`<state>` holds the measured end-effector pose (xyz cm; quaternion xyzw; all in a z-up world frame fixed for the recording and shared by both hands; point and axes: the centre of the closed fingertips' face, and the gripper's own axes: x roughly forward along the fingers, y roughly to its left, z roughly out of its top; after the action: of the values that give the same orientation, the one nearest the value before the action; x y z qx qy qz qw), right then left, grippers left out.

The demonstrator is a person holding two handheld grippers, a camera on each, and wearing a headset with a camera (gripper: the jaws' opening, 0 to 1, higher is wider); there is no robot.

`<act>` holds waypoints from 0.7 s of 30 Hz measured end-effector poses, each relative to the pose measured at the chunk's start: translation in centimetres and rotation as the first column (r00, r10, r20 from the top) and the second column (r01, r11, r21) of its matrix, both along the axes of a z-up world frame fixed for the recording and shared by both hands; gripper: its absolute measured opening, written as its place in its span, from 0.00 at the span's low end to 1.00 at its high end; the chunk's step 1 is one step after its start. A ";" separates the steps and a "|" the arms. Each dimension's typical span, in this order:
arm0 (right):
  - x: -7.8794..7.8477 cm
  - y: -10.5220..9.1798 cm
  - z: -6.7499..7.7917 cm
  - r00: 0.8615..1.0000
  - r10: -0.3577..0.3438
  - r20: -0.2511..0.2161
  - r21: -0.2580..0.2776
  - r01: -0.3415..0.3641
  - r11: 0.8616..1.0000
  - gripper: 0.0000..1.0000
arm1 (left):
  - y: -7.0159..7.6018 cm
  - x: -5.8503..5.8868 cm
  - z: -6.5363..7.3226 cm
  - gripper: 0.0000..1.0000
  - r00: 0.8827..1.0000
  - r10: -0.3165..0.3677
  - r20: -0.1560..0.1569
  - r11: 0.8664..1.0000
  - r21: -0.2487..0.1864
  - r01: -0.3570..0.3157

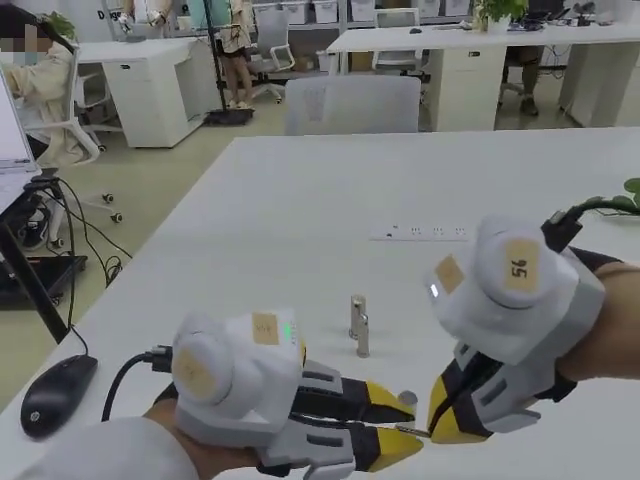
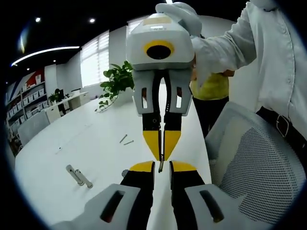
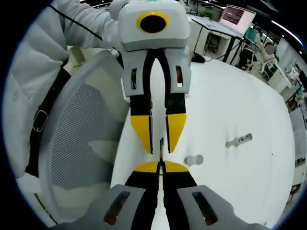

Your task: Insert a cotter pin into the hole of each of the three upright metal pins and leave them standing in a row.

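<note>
My right gripper (image 1: 436, 431) (image 3: 160, 166) is shut on a thin cotter pin (image 3: 160, 145) (image 2: 161, 165), low over the white table (image 1: 300, 220). The pin's free end pokes between the slightly parted yellow tips of my left gripper (image 1: 412, 422) (image 2: 161, 168), which faces the right one tip to tip and is open. Two upright metal pins (image 1: 358, 324) (image 2: 79, 176) stand close together a little beyond the grippers. A third metal pin (image 1: 405, 398) (image 3: 194, 159) sits right behind the left gripper's upper jaw, partly hidden.
Two loose cotter pins (image 2: 125, 140) lie on the table further out. A power strip (image 1: 420, 233) is set into the tabletop, a mouse (image 1: 55, 393) lies at the left edge, a plant (image 1: 625, 195) at the right. A mesh chair (image 2: 254, 158) is close by.
</note>
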<state>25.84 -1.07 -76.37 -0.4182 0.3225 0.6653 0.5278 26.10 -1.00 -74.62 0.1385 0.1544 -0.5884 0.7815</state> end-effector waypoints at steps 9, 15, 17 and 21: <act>-0.5 0.2 0.1 1.000 0.018 0.000 -0.007 -0.018 1.000 0.02 | 0.0 -0.3 -0.2 0.02 1.000 -0.003 -0.004 1.000 0.013 0.003; -0.5 0.4 0.3 1.000 0.020 0.000 0.000 -0.020 1.000 0.02 | 0.1 -0.3 -0.5 0.02 1.000 -0.003 -0.004 1.000 0.024 0.004; -0.5 0.4 0.3 1.000 0.024 0.002 -0.001 -0.024 1.000 0.02 | 0.1 -0.3 -0.5 0.02 1.000 -0.006 0.007 1.000 0.025 0.006; -0.5 0.3 0.4 1.000 0.023 0.004 -0.005 -0.023 1.000 0.02 | 0.1 -0.1 -0.5 0.02 1.000 -0.006 0.007 1.000 0.021 0.005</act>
<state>25.37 -0.78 -76.00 -0.4246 0.3183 0.6697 0.5194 25.97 -0.94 -75.10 0.1493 0.1574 -0.5884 0.7789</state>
